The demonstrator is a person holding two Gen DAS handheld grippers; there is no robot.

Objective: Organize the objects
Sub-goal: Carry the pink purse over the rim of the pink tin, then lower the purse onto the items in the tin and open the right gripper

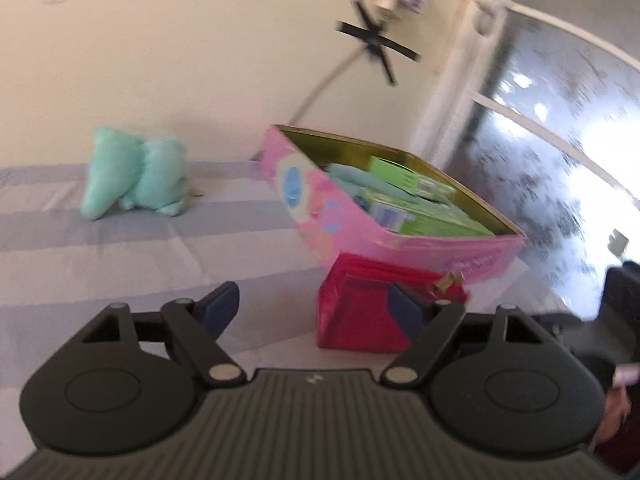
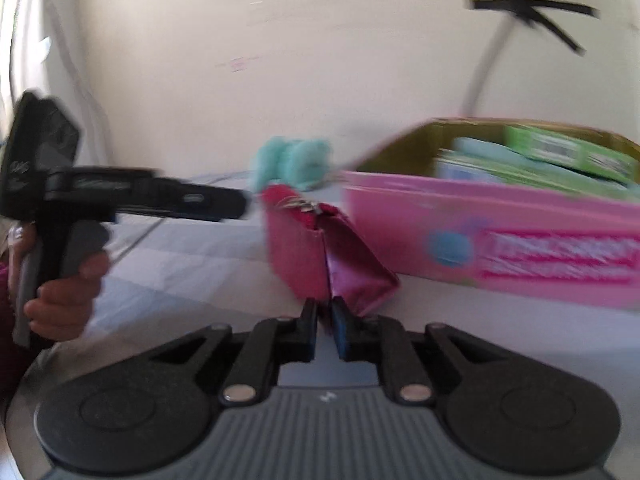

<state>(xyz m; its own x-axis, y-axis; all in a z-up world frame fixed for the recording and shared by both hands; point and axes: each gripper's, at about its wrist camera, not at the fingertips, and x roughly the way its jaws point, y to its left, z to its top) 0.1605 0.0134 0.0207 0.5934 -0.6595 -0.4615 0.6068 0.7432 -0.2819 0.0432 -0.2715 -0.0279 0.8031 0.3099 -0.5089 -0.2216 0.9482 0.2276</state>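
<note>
Pink box (image 1: 320, 216) sits on striped bedsheet (image 1: 120, 248) beside cream wall (image 1: 180, 60).

Pouch (image 1: 360, 312) before box (image 1: 320, 200) — touching.

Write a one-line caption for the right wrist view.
Right gripper shut on red pouch beside pink box on the bed.

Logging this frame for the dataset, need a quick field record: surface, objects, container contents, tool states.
surface: grey striped bedsheet
container: pink box, open top, holding green packets
pouch: red pouch, beside the box, touching it
toy: teal plush toy, apart from the box, near the wall
left tool: open, nothing between the fingers
right tool: shut on red pouch, pinching its near edge
</note>
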